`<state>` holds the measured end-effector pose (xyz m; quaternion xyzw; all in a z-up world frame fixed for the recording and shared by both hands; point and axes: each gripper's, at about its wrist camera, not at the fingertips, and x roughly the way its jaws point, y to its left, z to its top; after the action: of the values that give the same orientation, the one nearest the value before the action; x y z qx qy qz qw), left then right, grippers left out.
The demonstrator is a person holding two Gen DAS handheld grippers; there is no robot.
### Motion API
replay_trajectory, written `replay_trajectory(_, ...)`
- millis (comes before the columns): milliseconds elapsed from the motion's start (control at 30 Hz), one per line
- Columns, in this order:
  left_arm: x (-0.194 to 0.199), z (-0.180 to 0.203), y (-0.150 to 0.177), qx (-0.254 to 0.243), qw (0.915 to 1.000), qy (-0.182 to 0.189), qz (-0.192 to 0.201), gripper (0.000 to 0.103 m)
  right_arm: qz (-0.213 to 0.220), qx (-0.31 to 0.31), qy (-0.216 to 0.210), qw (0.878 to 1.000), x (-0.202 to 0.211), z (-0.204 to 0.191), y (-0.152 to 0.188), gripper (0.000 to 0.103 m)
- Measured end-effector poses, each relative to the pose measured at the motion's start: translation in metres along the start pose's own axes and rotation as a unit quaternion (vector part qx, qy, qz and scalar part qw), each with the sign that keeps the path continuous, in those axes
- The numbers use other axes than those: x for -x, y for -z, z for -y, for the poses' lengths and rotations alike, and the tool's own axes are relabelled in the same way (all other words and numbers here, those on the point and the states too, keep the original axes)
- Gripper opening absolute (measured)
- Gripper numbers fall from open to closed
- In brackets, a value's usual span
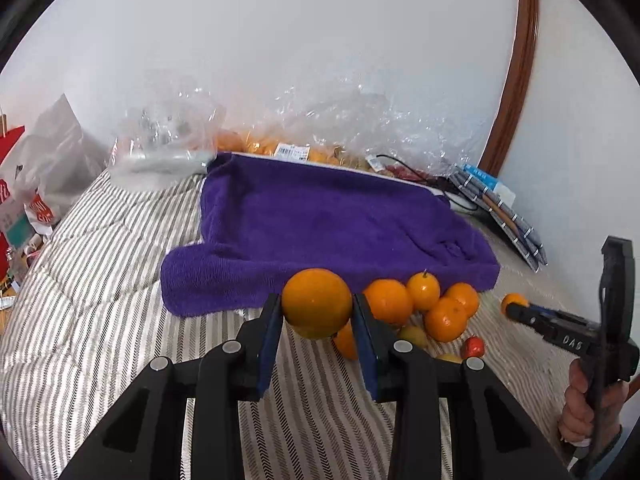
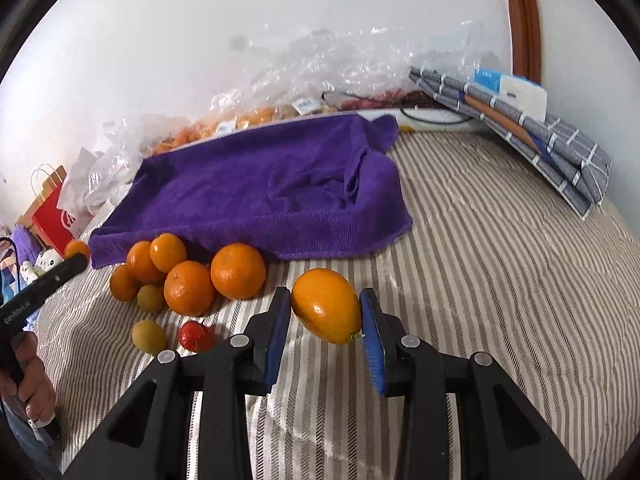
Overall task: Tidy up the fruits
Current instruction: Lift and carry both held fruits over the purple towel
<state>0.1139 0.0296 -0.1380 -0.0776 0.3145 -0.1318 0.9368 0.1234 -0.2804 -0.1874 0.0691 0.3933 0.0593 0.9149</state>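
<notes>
My left gripper [image 1: 317, 312] is shut on a large round orange [image 1: 316, 303] and holds it above the striped bedding, just before the purple towel [image 1: 320, 224]. My right gripper [image 2: 325, 312] is shut on an oval orange fruit [image 2: 326, 305]; it shows small at the right in the left wrist view [image 1: 514, 302]. A pile of oranges [image 2: 188, 276] lies at the towel's near edge, with a red strawberry [image 2: 195, 336] and small yellow-green fruits [image 2: 149, 336] beside it. The pile also shows in the left wrist view [image 1: 436, 304], right of my left gripper.
Clear plastic bags with more oranges [image 1: 256, 144] lie behind the towel against the white wall. Folded grey checked cloths [image 2: 532, 132] lean at the right. A red paper bag [image 2: 52, 212] and clutter stand at the left edge of the bed. A black cable [image 2: 432, 114] lies behind the towel.
</notes>
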Motion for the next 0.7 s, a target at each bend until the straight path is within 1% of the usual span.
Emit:
replay_trajectory(67, 0.009, 0.002, -0.008, 0.007, 0.9998, 0.017, 0.002, 0.033, -0.002, 0.0, 0.002, 1.0, 0.004, -0.001, -0.003, 0.035)
replay_trajectory(100, 0.013, 0.004, -0.013, 0.007, 0.9998, 0.017, 0.004, 0.033, 0.0, 0.003, 0.002, 1.0, 0.008, -0.003, -0.007, 0.035)
replay_trajectory(200, 0.022, 0.011, -0.036, 0.002, 0.9999, 0.009, 0.005, 0.033, 0.011, 0.013, 0.005, 1.0, 0.018, -0.01, -0.022, 0.035)
replay_trajectory(333, 0.021, 0.019, -0.078, -0.007, 0.9997, 0.002, 0.025, 0.033, 0.031, 0.016, 0.001, 0.999, 0.027, -0.017, -0.058, 0.035)
replay_trajectory(400, 0.015, 0.019, -0.097, -0.003, 0.9994, -0.005, 0.033, 0.033, 0.044, 0.019, 0.003, 0.999, 0.029, -0.021, -0.08, 0.035)
replay_trajectory(467, 0.006, 0.019, -0.116, 0.002, 0.9991, -0.014, 0.04, 0.033, 0.048, 0.023, 0.012, 0.998, 0.026, -0.027, -0.096, 0.035)
replay_trajectory(533, -0.005, 0.017, -0.132, 0.011, 0.9985, -0.016, 0.052, 0.033, 0.057, 0.028, 0.011, 0.998, 0.02, -0.032, -0.113, 0.035)
replay_trajectory(633, -0.028, 0.011, -0.147, 0.023, 0.9977, -0.028, 0.057, 0.033, 0.07, 0.028, 0.01, 0.997, 0.008, -0.038, -0.135, 0.035)
replay_trajectory(700, -0.047, 0.005, -0.15, 0.034, 0.9974, -0.036, 0.052, 0.033, 0.074, 0.024, 0.002, 0.997, -0.007, -0.041, -0.147, 0.035)
